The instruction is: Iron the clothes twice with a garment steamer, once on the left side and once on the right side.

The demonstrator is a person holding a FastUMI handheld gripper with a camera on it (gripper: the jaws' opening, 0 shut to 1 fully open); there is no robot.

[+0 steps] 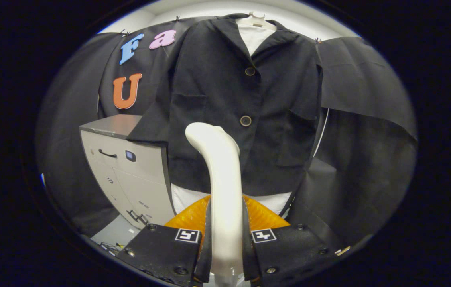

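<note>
The garment steamer (219, 179) stands upright between the two fingers of the claw (225, 243), which is clenched on its pale handle, one finger pressing each side. Its long axis runs straight up from the claw, and near the top the handle bends over into a rounded head that tips toward the jacket and a little to the left. The head sits in front of the lower half of the dark jacket (245, 103), just left of and below the lower button (245, 120); whether it touches the cloth cannot be told.

The jacket hangs front-on from a pale hanger (258, 20), over a white garment (254, 38) that shows at the open collar and again below the hem. An upper button (250, 71) sits near the collar. The jacket's left sleeve drapes down onto the top of a grey cabinet (129, 167) with a dark handle, which stands just beside the jacket to the left. An orange ribbed thing (263, 217) lies low behind the steamer, just ahead of the fingers, partly hidden by them. Black cloth (365, 131) hangs behind and to both sides, with one sheet folded over on the right. Between the steamer head and the jacket front nothing stands in the way.
</note>
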